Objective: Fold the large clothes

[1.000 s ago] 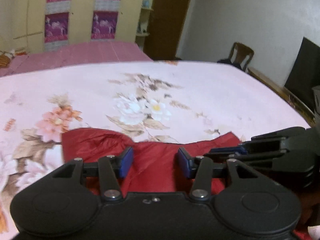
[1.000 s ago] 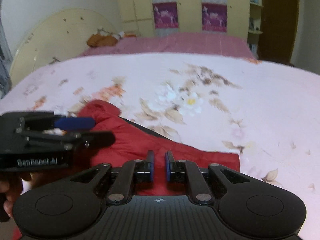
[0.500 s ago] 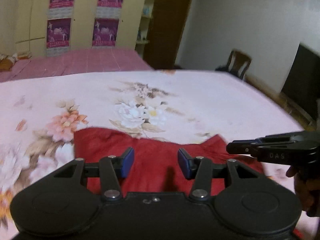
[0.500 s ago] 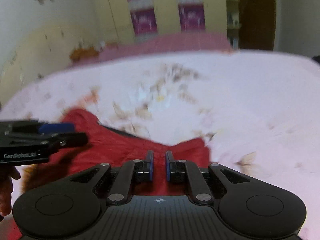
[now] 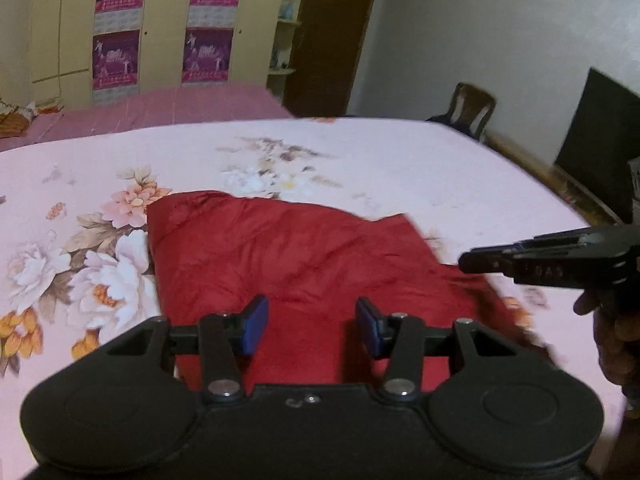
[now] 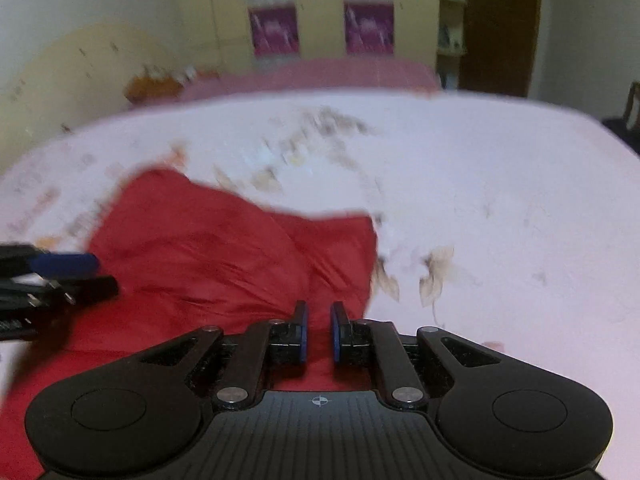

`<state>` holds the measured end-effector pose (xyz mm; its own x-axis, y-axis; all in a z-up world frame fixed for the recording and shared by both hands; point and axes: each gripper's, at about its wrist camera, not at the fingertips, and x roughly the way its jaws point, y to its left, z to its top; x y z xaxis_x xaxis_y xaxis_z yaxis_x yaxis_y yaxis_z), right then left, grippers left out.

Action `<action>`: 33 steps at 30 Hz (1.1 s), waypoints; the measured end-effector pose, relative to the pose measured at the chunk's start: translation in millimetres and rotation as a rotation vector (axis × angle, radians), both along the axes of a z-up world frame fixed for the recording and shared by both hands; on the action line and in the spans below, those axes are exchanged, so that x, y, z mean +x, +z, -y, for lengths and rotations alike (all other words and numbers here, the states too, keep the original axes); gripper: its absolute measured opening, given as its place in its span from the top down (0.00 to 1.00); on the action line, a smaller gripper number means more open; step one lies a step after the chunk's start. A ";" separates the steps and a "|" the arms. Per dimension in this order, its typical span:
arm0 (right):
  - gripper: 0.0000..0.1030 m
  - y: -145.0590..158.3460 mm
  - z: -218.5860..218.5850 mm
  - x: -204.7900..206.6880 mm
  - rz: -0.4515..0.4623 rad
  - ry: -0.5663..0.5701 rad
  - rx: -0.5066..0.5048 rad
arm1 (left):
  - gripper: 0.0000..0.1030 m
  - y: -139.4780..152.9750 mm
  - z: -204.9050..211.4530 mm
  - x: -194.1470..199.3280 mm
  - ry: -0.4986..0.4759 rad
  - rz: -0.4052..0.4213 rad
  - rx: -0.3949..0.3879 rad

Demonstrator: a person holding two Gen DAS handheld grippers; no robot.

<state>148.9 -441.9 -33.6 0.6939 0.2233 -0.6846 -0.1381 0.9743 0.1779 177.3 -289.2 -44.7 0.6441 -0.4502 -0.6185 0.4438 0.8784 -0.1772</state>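
Between the blue pads of the left gripper (image 5: 307, 325) lies only air: jaws stand wide apart, hovering above the near part of the red garment (image 5: 296, 256). Right gripper (image 6: 319, 330) has its pads close together with a narrow gap, nothing caught between them, also over the garment's near edge; seen from the left wrist it reaches in from the right side, beyond the cloth's right edge, fingers nearly closed

Red garment: padded-looking, smooth fabric, shallow creases running across it, lying flat as a roughly rectangular folded shape. Far left corner rounded, far right corner pointed. Right wrist view is motion-blurred, so finer detail of the cloth (image 6: 224, 248) cannot be made out there

Garment rests on the pink floral bedsheet (image 5: 400, 168), toward the near side of the bed, large flower prints just beside its left edge

Containers: cream wardrobe (image 5: 160, 28) with purple posters stands behind the bed, doors shut, contents not visible
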 end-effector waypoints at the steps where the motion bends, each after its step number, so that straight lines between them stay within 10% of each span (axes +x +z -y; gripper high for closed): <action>1: 0.90 8.5 -0.5 -12.6 0.014 0.016 0.026 | 0.54 2.1 -1.8 -9.6 -0.005 -0.002 -0.013; 9: 0.90 -36.2 -20.0 -29.7 -0.100 0.029 0.028 | 0.52 -30.3 8.8 -29.4 -0.011 -0.030 0.059; 18: 0.90 23.9 -5.3 -82.7 -0.034 0.108 0.099 | 0.55 4.4 -19.2 -95.0 0.006 -0.044 -0.030; 26: 0.90 -31.3 -27.4 -101.0 -0.171 0.124 0.063 | 0.54 -29.3 -16.7 -114.6 0.027 -0.140 0.027; 30: 0.89 -0.3 -17.6 -103.7 -0.106 0.087 0.095 | 0.53 2.4 -41.0 -112.8 0.070 -0.082 -0.070; 32: 0.07 18.3 -3.4 -105.8 -0.009 0.032 0.114 | 0.40 10.3 -49.7 -103.1 0.111 -0.046 -0.088; 33: 0.07 24.8 3.7 -105.3 0.049 0.026 0.135 | 0.35 11.3 -53.1 -92.8 0.133 -0.034 -0.095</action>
